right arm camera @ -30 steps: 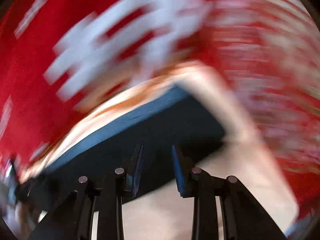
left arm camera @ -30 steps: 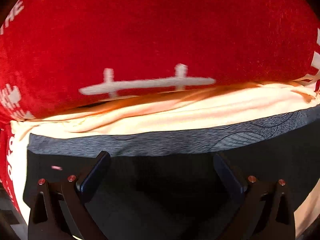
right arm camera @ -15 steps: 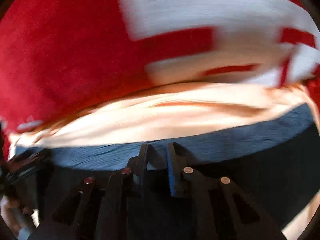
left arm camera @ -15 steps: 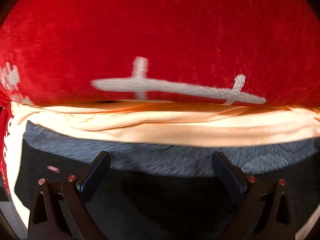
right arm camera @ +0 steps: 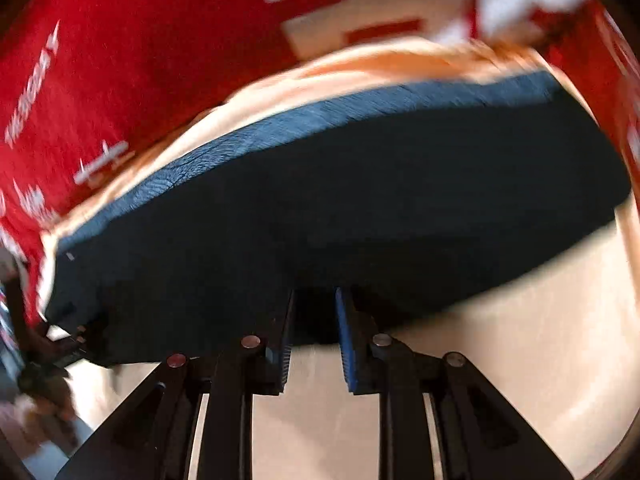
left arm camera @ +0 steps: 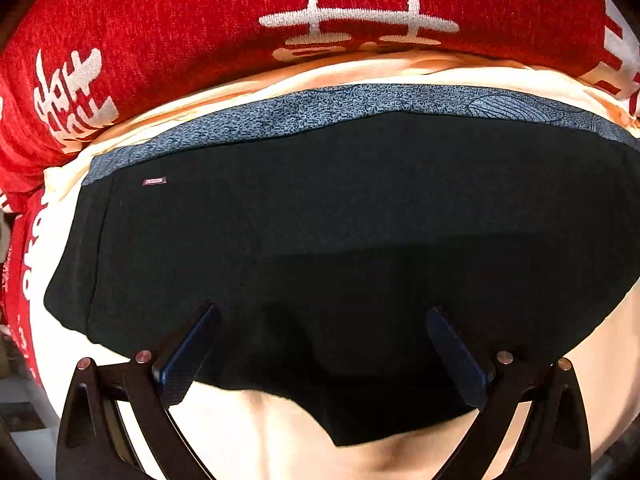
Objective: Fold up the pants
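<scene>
1. Since the earlier left wrist frames, the dark pants (left arm camera: 340, 216) fill far more of the view; their near hem, previously out of sight, now shows against the cream cloth (left arm camera: 248, 436).
2. Since the earlier right wrist frames, the right gripper (right arm camera: 314, 336) has shifted from well over the dark fabric to the near edge of the pants (right arm camera: 360, 208).
3. Pants location: flat on the cream cloth, grey-blue waistband (left arm camera: 360, 102) on the far side, next to a red blanket with white lettering (left arm camera: 168, 32).
4. A small pale label (left arm camera: 154, 181) sits near the pants' far left corner.
5. Left gripper (left arm camera: 320, 344): jaws spread wide, both fingers hovering above the near part of the pants. No fabric is pinched between the pads.
6. Right gripper: jaws narrow, with a small gap, and they have just been opening slightly. The fingertips (right arm camera: 345, 312) reach the near hem; dark fabric lies in the gap at the tips. Whether the pads press on it cannot be told, as the frame is motion-blurred.
7. At the left edge of the right wrist view, the dark frame of the left gripper (right arm camera: 44, 344) appears near the pants' left corner.
</scene>
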### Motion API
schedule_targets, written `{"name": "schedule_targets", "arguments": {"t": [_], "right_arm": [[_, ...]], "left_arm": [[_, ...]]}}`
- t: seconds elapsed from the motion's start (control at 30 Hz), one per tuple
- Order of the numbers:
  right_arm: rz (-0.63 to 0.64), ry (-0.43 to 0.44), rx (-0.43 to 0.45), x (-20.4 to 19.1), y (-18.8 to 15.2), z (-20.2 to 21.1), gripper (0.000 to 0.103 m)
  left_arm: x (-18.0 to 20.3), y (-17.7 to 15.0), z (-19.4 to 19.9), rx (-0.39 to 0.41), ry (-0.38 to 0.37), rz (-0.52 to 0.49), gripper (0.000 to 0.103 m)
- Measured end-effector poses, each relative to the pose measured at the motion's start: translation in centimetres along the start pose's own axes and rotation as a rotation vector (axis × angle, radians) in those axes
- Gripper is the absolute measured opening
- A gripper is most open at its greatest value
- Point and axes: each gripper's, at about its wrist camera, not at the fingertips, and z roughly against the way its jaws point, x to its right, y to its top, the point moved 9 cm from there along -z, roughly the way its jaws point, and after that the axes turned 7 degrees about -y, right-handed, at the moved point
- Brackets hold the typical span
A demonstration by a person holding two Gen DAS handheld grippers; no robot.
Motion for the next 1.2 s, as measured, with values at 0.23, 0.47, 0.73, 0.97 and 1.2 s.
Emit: {"name": "schedule_targets", "arguments": {"t": [0.23,0.47,0.73,0.97,1.2], "right_arm": [[-0.160,-0.008,-0.014,5.1,-3.1,3.8,0.023],[-0.321,-0.018,0.012,9.2,-2.9,4.2,0.023],[-0.450,-0.101,0.134,18.0,2.9,4.7,0.023],[-0.577,0.004,0.151,21.6,5.6,3.1,0.023],[-0.474,-0.048,0.115,21.8,4.5,2.1,0.015]], "left_arm": [[6.8,1.9,5.8,-0.021,-0.037,-0.077,0.103],[15.1,2.8,8.3,-0.001,-0.086,-0.160,0.103],[23.7,4.4,7.8,0.015,-0.123,-0.151,0.103],[28.8,5.2,7.4,0.019,-0.136,-0.115,0.103],[30.2,4.6,5.3,-0.023,-0.088,-0.119,0.103]]}}
